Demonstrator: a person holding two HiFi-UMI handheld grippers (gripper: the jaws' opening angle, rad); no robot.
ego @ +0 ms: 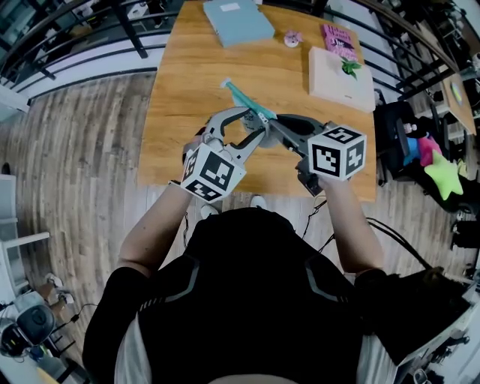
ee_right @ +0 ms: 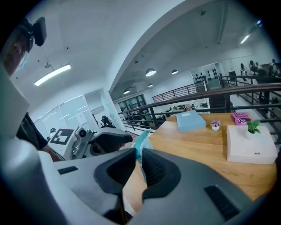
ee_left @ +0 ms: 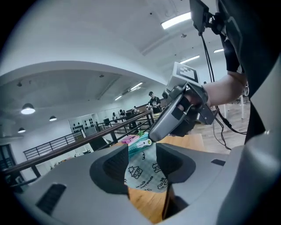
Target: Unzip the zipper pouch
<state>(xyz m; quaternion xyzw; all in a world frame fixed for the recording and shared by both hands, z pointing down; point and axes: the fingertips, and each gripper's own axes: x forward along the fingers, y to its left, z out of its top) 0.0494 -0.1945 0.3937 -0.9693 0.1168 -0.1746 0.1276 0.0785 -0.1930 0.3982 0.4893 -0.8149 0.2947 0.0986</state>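
A teal zipper pouch [ego: 241, 96] with cartoon prints is held up in the air over the wooden table [ego: 187, 112]. My right gripper [ego: 271, 121] is shut on its near end; in the right gripper view the thin teal edge [ee_right: 141, 141] sits pinched between the pads of that gripper [ee_right: 138, 156]. My left gripper [ego: 253, 127] reaches in from the left with its jaws apart around the pouch. In the left gripper view the printed face [ee_left: 145, 173] fills the gap of the left gripper [ee_left: 141, 165], and I see no pad pressing on it. The right gripper's tip [ee_left: 151, 134] meets the pouch just beyond.
At the table's far side lie a blue folder [ego: 238, 21], a small pink pot [ego: 292, 38], a pink book [ego: 339, 39] and a white box [ego: 341, 79] with a little plant [ego: 351, 67]. Railings run along the far left. Bright toys [ego: 442, 176] sit at the right.
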